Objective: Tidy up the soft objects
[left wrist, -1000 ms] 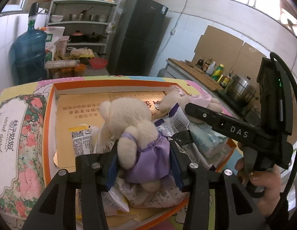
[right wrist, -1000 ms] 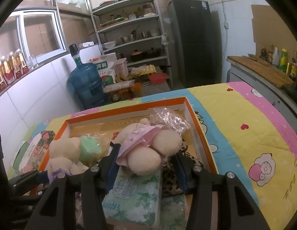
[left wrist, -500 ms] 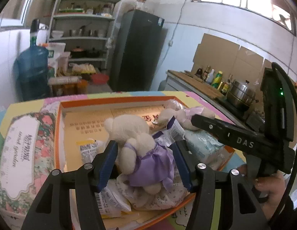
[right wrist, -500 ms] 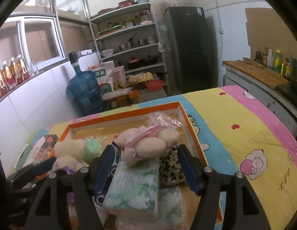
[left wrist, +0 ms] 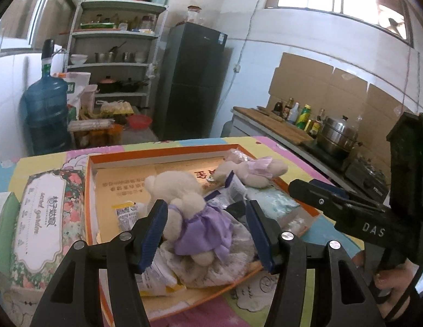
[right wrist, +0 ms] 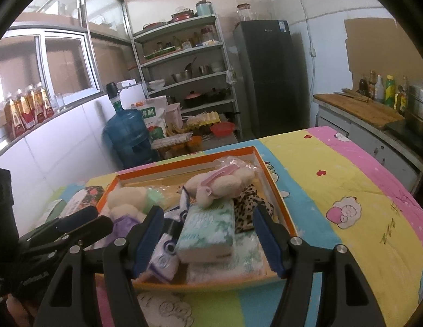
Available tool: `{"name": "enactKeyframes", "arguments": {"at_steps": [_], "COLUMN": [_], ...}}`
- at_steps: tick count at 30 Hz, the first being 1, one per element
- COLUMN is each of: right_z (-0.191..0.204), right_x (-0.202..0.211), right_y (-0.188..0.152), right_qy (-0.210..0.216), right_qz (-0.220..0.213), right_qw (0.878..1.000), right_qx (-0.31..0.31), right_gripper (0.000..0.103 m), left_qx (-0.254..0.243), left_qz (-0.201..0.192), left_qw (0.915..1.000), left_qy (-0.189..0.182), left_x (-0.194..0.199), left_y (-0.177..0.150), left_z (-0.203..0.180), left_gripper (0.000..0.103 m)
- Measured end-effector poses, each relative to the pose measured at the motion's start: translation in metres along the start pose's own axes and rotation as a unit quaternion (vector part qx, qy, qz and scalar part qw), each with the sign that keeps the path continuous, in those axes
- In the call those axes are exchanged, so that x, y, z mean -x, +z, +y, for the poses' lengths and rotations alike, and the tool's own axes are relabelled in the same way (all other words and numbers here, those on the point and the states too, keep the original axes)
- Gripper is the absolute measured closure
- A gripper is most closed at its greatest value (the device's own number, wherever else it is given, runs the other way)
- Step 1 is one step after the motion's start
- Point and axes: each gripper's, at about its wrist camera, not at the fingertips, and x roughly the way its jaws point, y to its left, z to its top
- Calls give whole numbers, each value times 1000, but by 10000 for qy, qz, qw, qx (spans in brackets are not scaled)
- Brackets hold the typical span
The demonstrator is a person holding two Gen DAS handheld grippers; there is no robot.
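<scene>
A cream bear in a purple dress sits in the orange-rimmed box, on crumpled packets. My left gripper stands open around it, and its blue pads are clear of the bear on both sides. A second bear in a pink dress lies on a green-and-white tissue pack in the same box. My right gripper is open just in front of that pack, touching nothing. Each gripper shows in the other's view: the right gripper and the left gripper.
A floral tissue pack lies outside the box on the left. A leopard-print cloth is tucked by the box's right wall. The table wears a cartoon quilt. Behind stand a water bottle, shelves, a fridge and a counter.
Both grippers have opened wider and drawn back and up from the box. The purple-dress bear and the pink-dress bear are let go and stay where they lay.
</scene>
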Motion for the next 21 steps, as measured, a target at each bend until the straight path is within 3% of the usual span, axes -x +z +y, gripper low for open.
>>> {"name": "enactKeyframes", "arguments": {"at_steps": [21], "right_z": [51], "right_x": [71], "right_y": [-45], "right_qy": [-57], "right_qz": [-351], "right_qw": [9993], "right_qx": [78], "right_gripper": [36], "left_qx": [67], "left_qz": [-400], "left_qw": [9991], "left_qy": [83], "left_x": [91], "left_y": [-39], "left_z": [-7], "left_gripper": [42]}}
